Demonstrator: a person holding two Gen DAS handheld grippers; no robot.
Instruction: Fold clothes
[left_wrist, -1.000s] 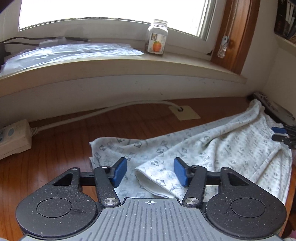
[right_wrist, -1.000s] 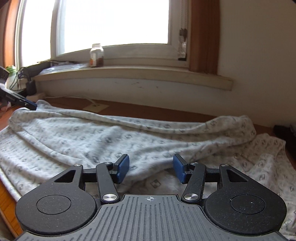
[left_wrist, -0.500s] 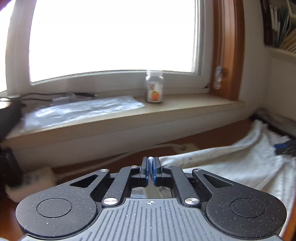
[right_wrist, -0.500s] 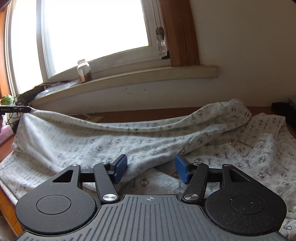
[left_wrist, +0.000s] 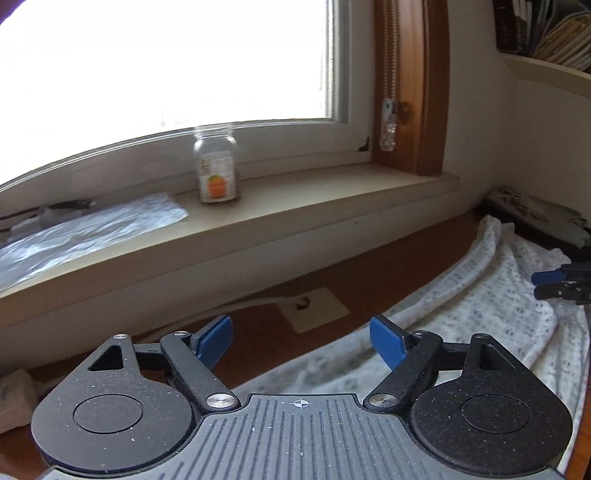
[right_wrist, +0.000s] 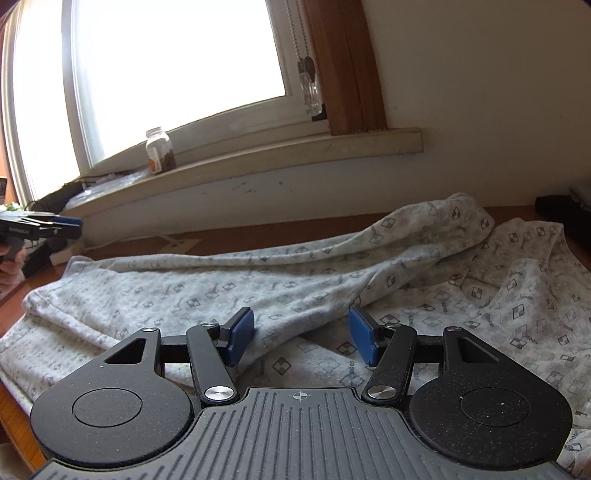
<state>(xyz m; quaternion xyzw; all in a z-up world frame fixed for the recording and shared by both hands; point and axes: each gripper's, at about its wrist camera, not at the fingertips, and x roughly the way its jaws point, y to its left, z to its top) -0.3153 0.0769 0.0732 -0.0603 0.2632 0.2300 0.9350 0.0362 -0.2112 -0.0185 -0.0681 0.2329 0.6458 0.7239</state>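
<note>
Left wrist view: the left gripper (left_wrist: 301, 341) is seen with its blue pads spread wide, the jaws having just been opening, and nothing is held between them; bare wood and a cloth edge lie beyond the gap. The patterned garment (left_wrist: 491, 314) is spread on the brown wooden worktop (left_wrist: 369, 273) toward its right edge. The right gripper (left_wrist: 554, 284) is seen at the far right, above the garment. A jar (left_wrist: 218, 170) with an orange picture on its label is stood on the pale windowsill (left_wrist: 314, 195); the label's writing cannot be read. A clear plastic sheet (left_wrist: 92, 229) is laid on the sill to the jar's left. A white cable (left_wrist: 236, 306) is run along the worktop's back edge to a pale square plate (left_wrist: 317, 310). A bead cord (left_wrist: 388, 122) is hung by the wooden window frame, and books are shelved at the upper right.

Right wrist view: the right gripper (right_wrist: 301, 336) is shown partly open, its pads apart and clamped on nothing, though a raised fold of the garment (right_wrist: 258, 280) lies between them. The garment, grey-white with small square motifs and illegible lettering, is spread across most of the worktop (right_wrist: 258, 232), one ridge running toward the back right corner. The left gripper (right_wrist: 59, 225) is seen at the worktop's left edge, a hand (right_wrist: 11, 266) beneath it; small print on its side cannot be made out. The jar (right_wrist: 159, 151) is seen on the windowsill (right_wrist: 295, 155), under the bright window.
</note>
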